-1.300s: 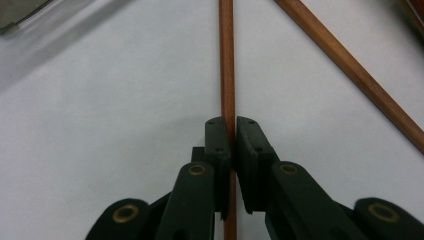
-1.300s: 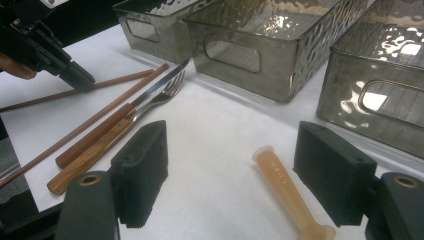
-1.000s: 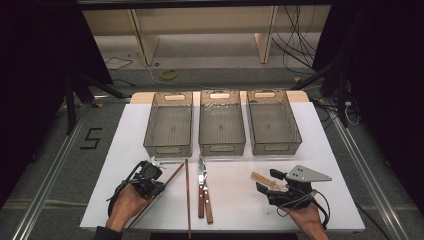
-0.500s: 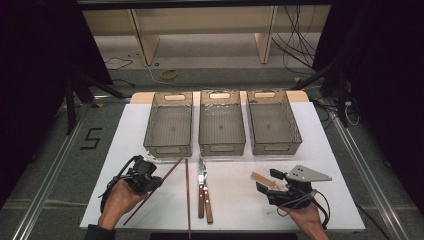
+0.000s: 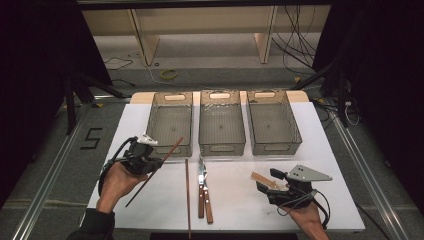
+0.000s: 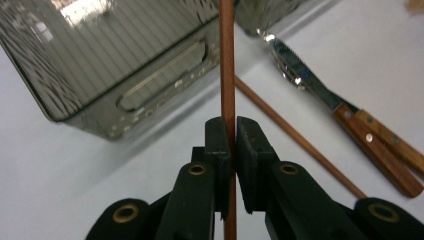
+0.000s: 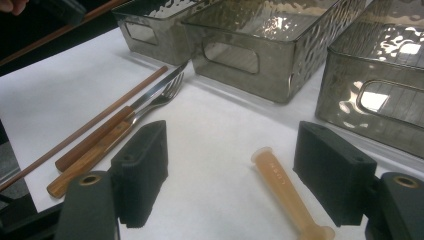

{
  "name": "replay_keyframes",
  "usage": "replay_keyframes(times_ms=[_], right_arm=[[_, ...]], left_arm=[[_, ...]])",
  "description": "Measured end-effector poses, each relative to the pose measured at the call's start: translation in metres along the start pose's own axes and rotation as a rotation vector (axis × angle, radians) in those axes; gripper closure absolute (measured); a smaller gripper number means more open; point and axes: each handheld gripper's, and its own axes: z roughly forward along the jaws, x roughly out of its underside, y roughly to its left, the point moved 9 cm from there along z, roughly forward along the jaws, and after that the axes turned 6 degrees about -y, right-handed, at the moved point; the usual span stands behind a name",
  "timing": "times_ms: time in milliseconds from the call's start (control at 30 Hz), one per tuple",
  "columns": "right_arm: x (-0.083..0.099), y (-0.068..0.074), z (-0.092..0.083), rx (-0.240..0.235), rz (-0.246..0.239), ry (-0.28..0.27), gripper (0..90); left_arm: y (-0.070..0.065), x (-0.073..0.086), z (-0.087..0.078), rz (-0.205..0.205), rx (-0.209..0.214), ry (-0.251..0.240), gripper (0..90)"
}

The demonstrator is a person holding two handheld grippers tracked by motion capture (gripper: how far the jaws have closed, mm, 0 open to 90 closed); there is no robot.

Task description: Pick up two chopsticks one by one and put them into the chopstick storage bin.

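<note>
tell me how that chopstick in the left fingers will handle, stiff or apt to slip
The chopstick looks straight and rigid, so probably stiff. It is thin and smooth, pinched at one narrow spot by the left gripper, so it may pivot or slide. Likely very light.

white table [image 5: 320, 175] | three bins [image 5: 222, 122] | chopstick [image 5: 187, 195] | knife [image 5: 201, 192] | fork [image 5: 207, 205] | spoon [image 5: 262, 179]
</note>
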Motion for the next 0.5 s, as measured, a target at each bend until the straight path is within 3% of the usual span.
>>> replay_keyframes(times_ms=[267, 500], right_arm=[[0.000, 0.000, 0.000, -0.001, 0.002, -0.001, 30.5], [0.000, 0.000, 0.000, -0.002, 0.002, -0.002, 30.5]], left_arm=[[0.015, -0.032, 0.000, 0.001, -0.018, -0.041, 84.0], [0.030, -0.046, 0.006, -0.016, -0.029, -0.063, 83.9]])
